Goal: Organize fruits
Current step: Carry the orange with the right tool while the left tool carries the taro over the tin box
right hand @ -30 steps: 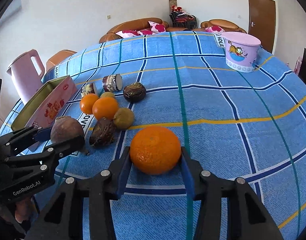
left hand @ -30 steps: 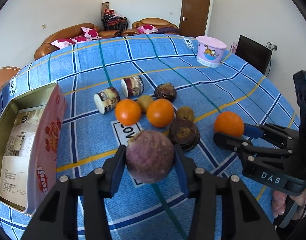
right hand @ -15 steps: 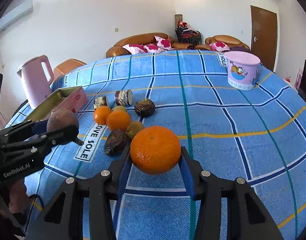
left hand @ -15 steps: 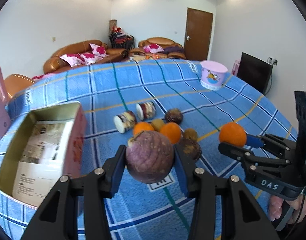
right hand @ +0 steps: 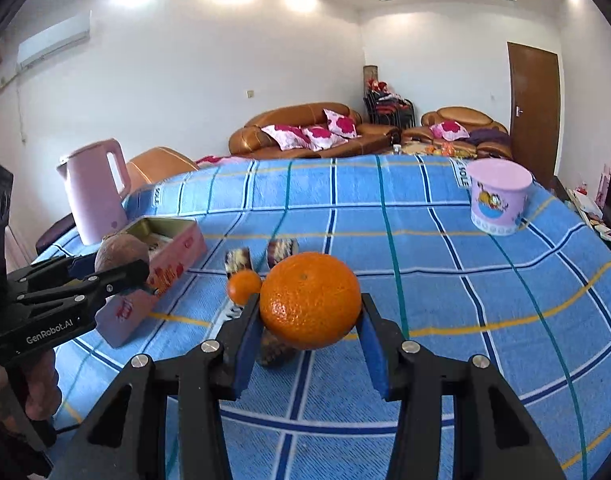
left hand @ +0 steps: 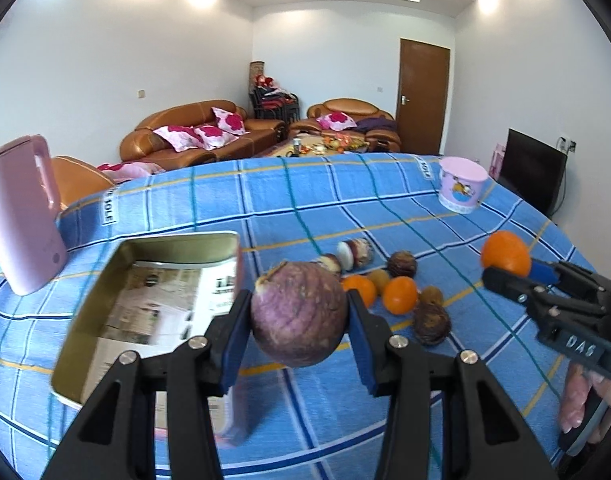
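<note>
The left claw [left hand: 299,320] is clamped on a purple, round fruit [left hand: 299,314], its blue pads pressing the fruit's two sides so that it hangs clear of the desk [left hand: 345,208], which is covered with a blue checked cloth. The right claw [right hand: 310,324] is clamped the same way on a large orange [right hand: 310,300], also held clear of the surface. A side grip across the widest part suits round fruit, since it leaves the underside free for setting down. The open tin box [left hand: 105,280] stands to the left of the left claw; its inside shows printed paper lining and no fruit that can be made out. Judging from the task, this tin is the likely destination, and the purple fruit sits just beside its right wall, not yet over the opening. The remaining fruit lies in a loose cluster on the cloth: two smaller oranges [left hand: 401,295], a few dark brown fruits [left hand: 431,322] and small greenish-brown ones, with two small printed cylinders lying on their sides [left hand: 355,252] behind them. A pink bucket with a cartoon print [right hand: 499,202] stands well apart at the far right of the desk; its contents are hidden. A pink kettle [left hand: 21,216] stands beyond the tin at the left edge.
</note>
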`<state>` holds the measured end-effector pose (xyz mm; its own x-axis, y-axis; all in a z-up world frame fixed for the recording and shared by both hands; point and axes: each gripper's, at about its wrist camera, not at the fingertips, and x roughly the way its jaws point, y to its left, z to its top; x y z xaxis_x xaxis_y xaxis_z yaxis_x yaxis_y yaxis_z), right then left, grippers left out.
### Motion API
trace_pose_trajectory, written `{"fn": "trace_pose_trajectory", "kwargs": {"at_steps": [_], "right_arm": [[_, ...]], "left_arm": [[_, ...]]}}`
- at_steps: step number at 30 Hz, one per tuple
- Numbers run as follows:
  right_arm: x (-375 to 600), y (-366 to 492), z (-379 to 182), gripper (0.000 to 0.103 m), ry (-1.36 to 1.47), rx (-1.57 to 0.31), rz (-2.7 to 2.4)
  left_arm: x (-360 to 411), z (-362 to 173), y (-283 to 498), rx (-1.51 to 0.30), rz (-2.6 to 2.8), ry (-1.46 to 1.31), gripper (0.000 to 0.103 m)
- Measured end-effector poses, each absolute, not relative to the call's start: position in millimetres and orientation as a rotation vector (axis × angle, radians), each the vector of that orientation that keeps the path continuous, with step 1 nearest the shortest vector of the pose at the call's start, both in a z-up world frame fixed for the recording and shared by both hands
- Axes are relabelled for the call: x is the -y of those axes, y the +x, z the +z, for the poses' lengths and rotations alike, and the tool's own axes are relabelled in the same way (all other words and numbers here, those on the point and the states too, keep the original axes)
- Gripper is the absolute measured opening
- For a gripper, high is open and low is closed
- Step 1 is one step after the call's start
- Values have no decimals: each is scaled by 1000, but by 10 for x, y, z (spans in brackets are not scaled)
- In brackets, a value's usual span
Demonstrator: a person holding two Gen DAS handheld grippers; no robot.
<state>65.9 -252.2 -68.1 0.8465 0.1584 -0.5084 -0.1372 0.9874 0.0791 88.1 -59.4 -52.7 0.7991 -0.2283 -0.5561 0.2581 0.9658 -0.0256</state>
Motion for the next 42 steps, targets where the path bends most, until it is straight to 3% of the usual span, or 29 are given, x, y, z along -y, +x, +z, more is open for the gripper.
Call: {"fn": "trace_pose_trajectory", "kwargs": {"at_steps": [20,42], "right_arm": [[2355,799,-298,48,-3,-471,195],[1494,1119,75,48,-63,-446,384]], "left_arm": [[-394,-202,1028,-534,-75,-29,48],[-786,-624,1427,-616,-26,51,48]]}}
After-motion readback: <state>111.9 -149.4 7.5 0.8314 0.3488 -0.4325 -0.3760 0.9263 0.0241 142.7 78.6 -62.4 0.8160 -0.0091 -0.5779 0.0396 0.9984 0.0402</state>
